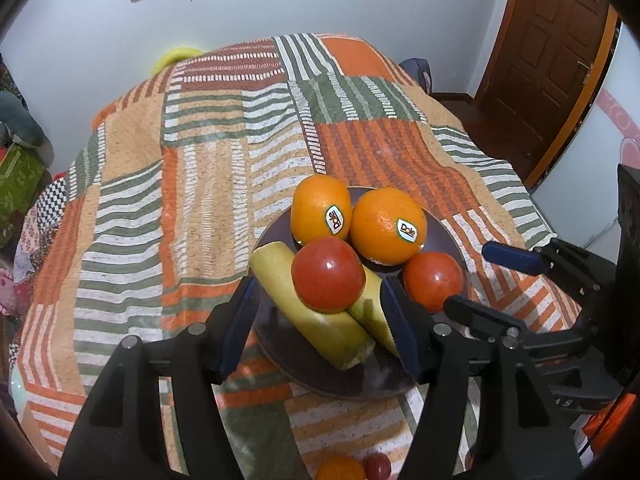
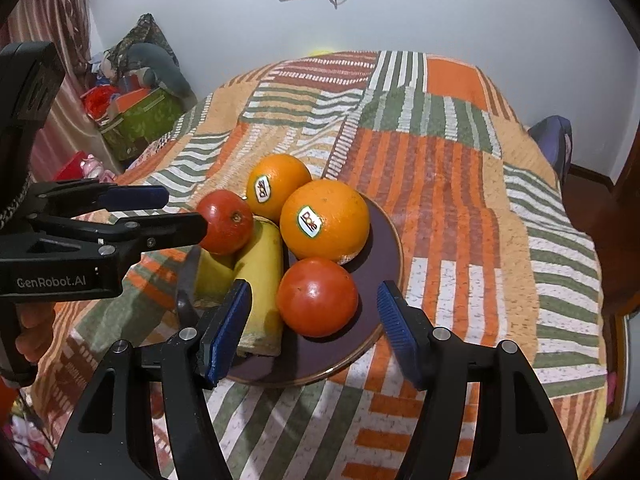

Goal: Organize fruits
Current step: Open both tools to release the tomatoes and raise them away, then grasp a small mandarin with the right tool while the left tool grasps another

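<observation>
A patchwork bedspread (image 1: 200, 208) carries a dark plate (image 2: 384, 240) heaped with two stickered oranges (image 2: 325, 221), two bananas (image 1: 308, 312) and two tomatoes (image 2: 317, 297) — one tomato partly hides both bananas. The left gripper (image 1: 320, 328) and right gripper (image 2: 314, 330) hang spread, pinching nothing. Two small fruits (image 1: 352, 468) sit cut off at the left view's bottom edge — unidentifiable.
</observation>
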The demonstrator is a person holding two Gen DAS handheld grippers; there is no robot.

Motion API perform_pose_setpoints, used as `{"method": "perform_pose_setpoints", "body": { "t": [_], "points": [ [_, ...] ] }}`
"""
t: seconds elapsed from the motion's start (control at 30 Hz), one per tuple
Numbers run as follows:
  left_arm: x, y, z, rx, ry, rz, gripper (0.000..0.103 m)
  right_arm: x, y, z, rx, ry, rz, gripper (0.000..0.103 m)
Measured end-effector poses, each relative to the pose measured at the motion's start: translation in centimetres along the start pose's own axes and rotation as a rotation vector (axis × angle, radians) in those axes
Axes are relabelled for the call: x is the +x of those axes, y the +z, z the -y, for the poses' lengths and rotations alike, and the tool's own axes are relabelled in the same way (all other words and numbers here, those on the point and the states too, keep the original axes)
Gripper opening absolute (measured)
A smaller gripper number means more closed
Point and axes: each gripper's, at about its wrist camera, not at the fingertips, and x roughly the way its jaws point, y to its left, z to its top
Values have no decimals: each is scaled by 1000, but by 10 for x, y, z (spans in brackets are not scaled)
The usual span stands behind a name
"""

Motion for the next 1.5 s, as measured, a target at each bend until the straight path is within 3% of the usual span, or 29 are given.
{"method": "perform_pose_setpoints", "body": {
  "t": [0.33,0.53,0.87,1.17,1.23,1.37,1.5],
  "points": [
    [-53,-17,6,-1,25,64,63,-47,3,-14,-17,-22,65,62],
    [-81,-35,7,-4,26,97,69,-75,-2,-26,-23,-38,101,67],
    [-104,-72,9,5,32,47,69,-99,-29,-43,-36,-63,85,67],
    [-96,-111,6,-11,18,-32,69,-94,-69,-45,-15,-49,5,67],
    [-87,-119,7,-11,19,-58,66,-93,-78,-46,-7,-37,-15,67],
    [-66,-130,5,-24,-10,-120,48,-86,-92,-49,-15,-24,-54,67],
    [-51,-135,4,-36,-39,-155,44,-78,-103,-53,-32,-6,-89,64]
  ]
}}
